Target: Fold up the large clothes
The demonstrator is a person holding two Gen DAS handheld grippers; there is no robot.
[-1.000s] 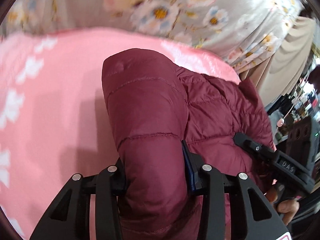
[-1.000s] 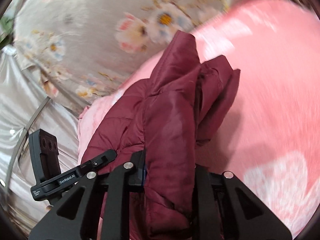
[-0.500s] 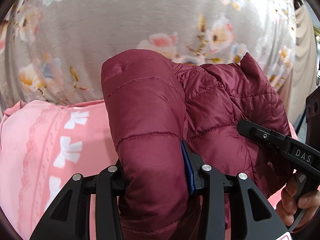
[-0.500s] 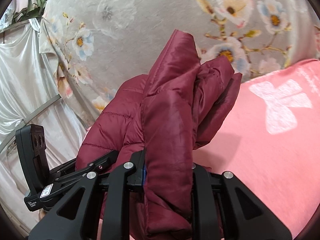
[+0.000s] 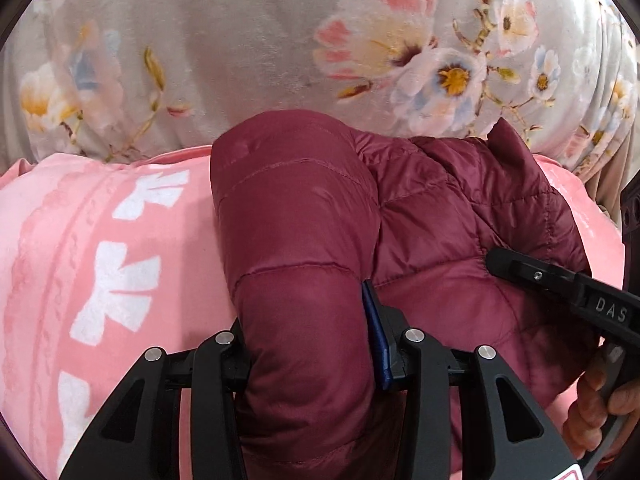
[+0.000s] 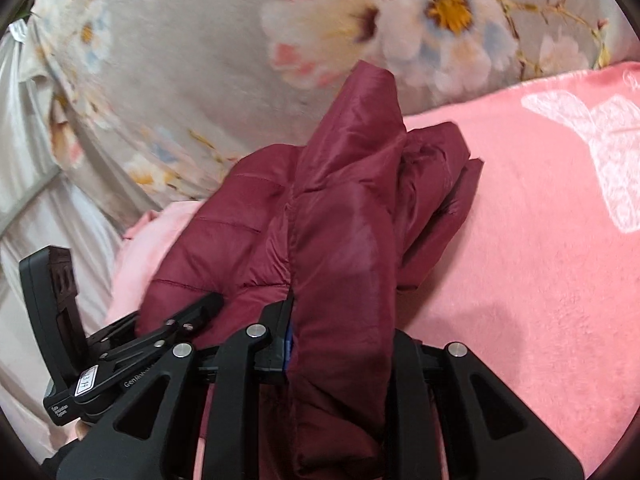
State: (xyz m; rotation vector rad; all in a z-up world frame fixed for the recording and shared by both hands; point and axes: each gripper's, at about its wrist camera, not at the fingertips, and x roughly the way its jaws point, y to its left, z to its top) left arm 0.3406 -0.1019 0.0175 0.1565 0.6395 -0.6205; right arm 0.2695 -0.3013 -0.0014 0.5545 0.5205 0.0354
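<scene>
Maroon quilted puffer jacket (image 5: 420,216): bunched into thick folds, lying on and just above the pink plush blanket (image 5: 120,248) with white bow shapes, close to the blanket's far edge.
Jacket, right wrist view (image 6: 340,240): a glossy fold rises to a point over the blanket (image 6: 520,280); padded layers spread to either side of it.
Left gripper (image 5: 308,352): black, two-fingered, pinching a fat rolled fold of the jacket; the padding bulges out above the fingers, and a blue pad (image 5: 376,344) presses into its right side.
Right gripper (image 6: 340,344): black, its fingers clamped on a narrower upright fold of the same jacket, the fabric squeezed thin between them.
Right gripper in the left view (image 5: 560,284): its black finger tip rests on the jacket's right portion; lettering "DAS" shows on its body.
Left gripper in the right view (image 6: 160,332): it reaches in from the lower left, touching the jacket's left edge.
Hand (image 5: 600,408): bare fingers wrapped round the right gripper's handle at the lower right.
Grey floral fabric (image 5: 280,40): soft, printed with pink, white and blue flowers, filling the background beyond the blanket.
Pale satin cloth (image 6: 36,184): hangs at the far left of the right view.
</scene>
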